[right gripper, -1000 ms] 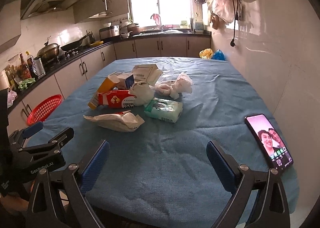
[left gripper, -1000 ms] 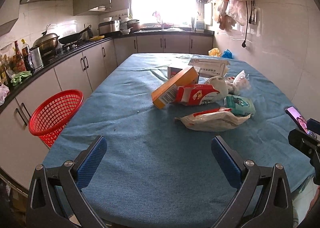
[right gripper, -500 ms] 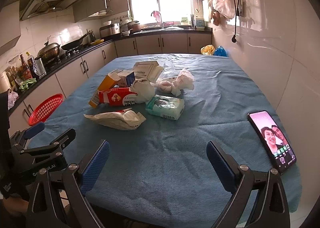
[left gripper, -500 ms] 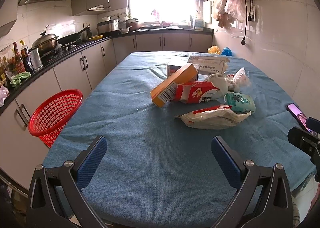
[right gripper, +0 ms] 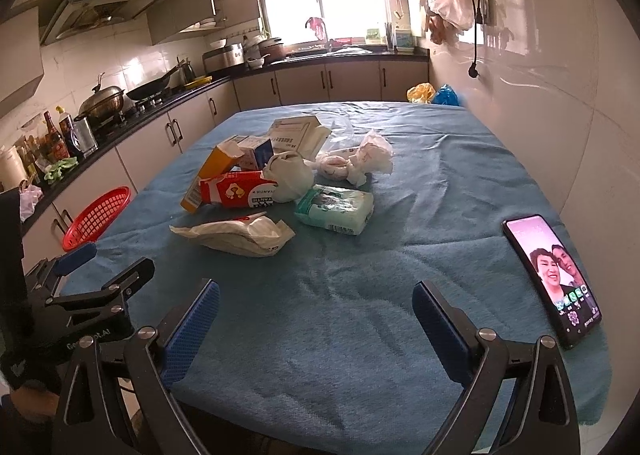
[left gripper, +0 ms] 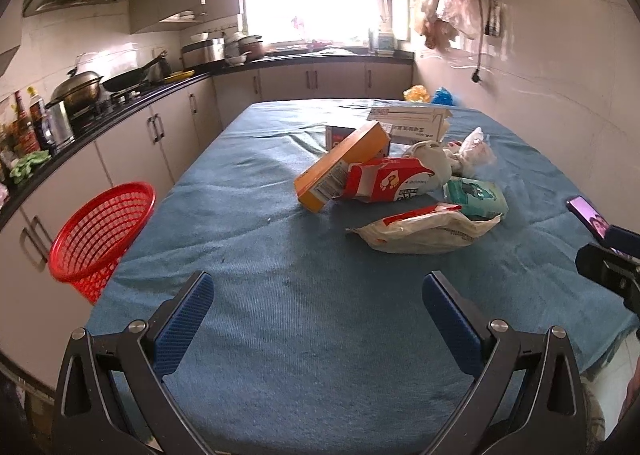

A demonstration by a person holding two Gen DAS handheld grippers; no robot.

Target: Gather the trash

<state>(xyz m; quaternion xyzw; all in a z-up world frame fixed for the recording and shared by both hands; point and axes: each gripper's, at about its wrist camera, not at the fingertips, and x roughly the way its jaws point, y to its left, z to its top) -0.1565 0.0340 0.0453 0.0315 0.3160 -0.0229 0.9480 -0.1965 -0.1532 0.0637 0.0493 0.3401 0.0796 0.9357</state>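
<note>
A heap of trash lies mid-table on the blue cloth: an orange box, a red carton, a white crumpled wrapper, a green tissue pack, a white box and crumpled white bags. In the right wrist view I see the same wrapper, tissue pack and red carton. My left gripper is open over the near table edge, short of the heap. My right gripper is open too, with nothing between its fingers.
A red mesh basket hangs off the table's left edge, beside the cabinets. A phone with a lit screen lies at the near right of the table. A tiled wall runs along the right side. Counter with pots stands left.
Both grippers have edged slightly forward and up, so the heap sits a bit nearer in both views. Nothing was touched or moved on the table.
</note>
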